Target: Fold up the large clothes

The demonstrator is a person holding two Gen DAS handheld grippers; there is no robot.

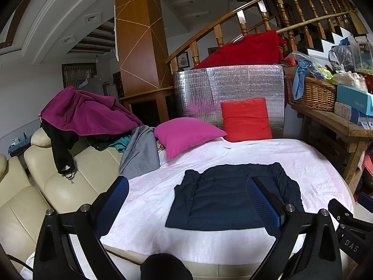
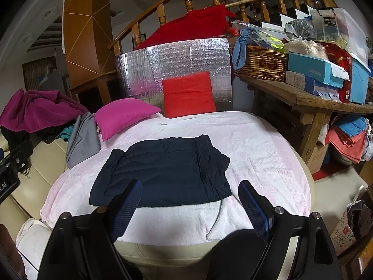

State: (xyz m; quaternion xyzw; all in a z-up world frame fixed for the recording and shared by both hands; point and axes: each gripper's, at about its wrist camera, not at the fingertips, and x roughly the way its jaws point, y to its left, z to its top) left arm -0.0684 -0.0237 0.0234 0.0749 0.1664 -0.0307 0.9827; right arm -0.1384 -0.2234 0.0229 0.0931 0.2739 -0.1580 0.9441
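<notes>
**Both grippers released, hovering short of the folded garment**

Left gripper [image 1: 186,200] and right gripper [image 2: 190,200]: jaws spread wide, nothing between pads. Folded navy garment [image 2: 163,170] lies flat mid-frame just beyond the fingertips, on a pale pink blanket [image 2: 268,144]. Farther back: magenta pillow [image 2: 123,116], red cushion [image 2: 188,93] against silver foil panel [image 2: 186,56]. Wooden staircase railing [image 1: 244,7] at top.

The pink blanket [image 2: 268,144] is bare all around the dark garment [image 2: 163,170]. Two pillows [image 2: 126,116] sit at the back, clothes [image 1: 139,151] crowd the left.
</notes>
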